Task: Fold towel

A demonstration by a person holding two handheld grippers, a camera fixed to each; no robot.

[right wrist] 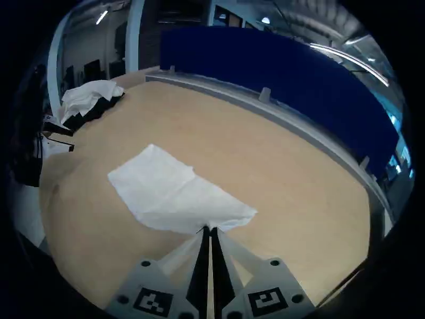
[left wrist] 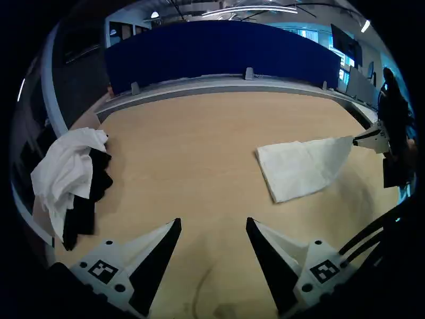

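Right gripper (right wrist: 209, 228) pinches a corner of the white towel (right wrist: 170, 194), near the table's (right wrist: 297, 175) right edge. Left gripper (left wrist: 212, 220) is spread wide, empty. Soft, light, floppy cloth: best held by corners.

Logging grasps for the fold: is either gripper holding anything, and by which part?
The right gripper grips the white cloth towel by its near edge; the left gripper, jaws open, holds nothing.

Towel (left wrist: 300, 167): I see it on the counter (left wrist: 212, 138), right of centre in the left gripper view.
Cloth pile (left wrist: 71, 175): counter's left edge, well apart from the towel.
Partition (left wrist: 223, 50): behind the counter.
Right hand-held gripper (right wrist: 209, 229): at the towel's corner (pinching it).
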